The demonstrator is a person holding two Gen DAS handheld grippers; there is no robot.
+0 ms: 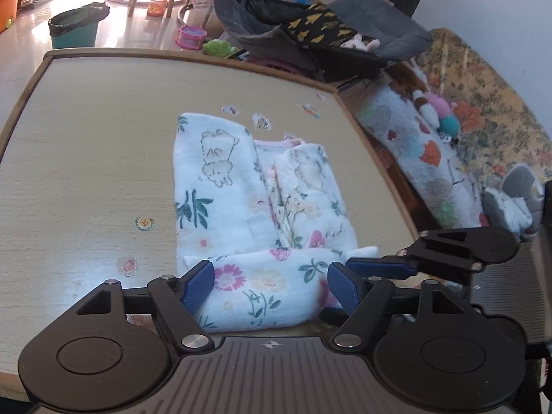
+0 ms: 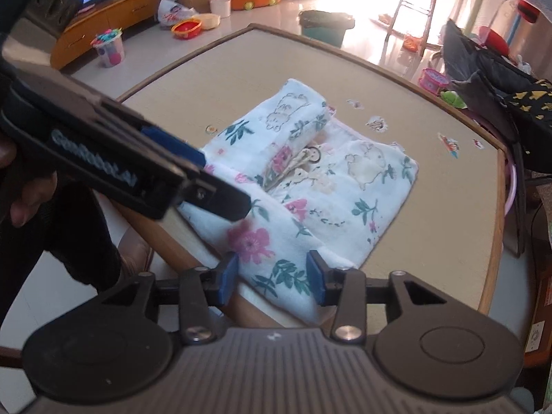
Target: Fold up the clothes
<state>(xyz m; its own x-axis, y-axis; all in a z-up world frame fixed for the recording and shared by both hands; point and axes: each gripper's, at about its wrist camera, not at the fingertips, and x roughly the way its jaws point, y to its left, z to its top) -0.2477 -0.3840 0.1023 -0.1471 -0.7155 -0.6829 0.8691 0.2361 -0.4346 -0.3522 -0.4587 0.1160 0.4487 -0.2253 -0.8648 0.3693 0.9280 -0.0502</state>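
Left tongs [image 1: 270, 284] and right tongs [image 2: 272, 277] spread, pinching nothing, straddling the near hem of the folded floral garment [image 1: 255, 207] on the table [image 1: 86, 145]. Best: re-pinch hem corners evenly, lift together, fold away squarely.

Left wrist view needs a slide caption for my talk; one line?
Open left gripper straddling the floral garment's folded near hem.

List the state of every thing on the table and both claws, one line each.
Floral garment: sides folded in, near hem turned up, flat on the table.
Left claw: open, jaws straddling the turned-up hem, pads not pressing.
Right claw: open, jaws either side of the hem's corner.
Table: bears the garment and scattered stickers.
Stickers: lying flat, apart from the garment.
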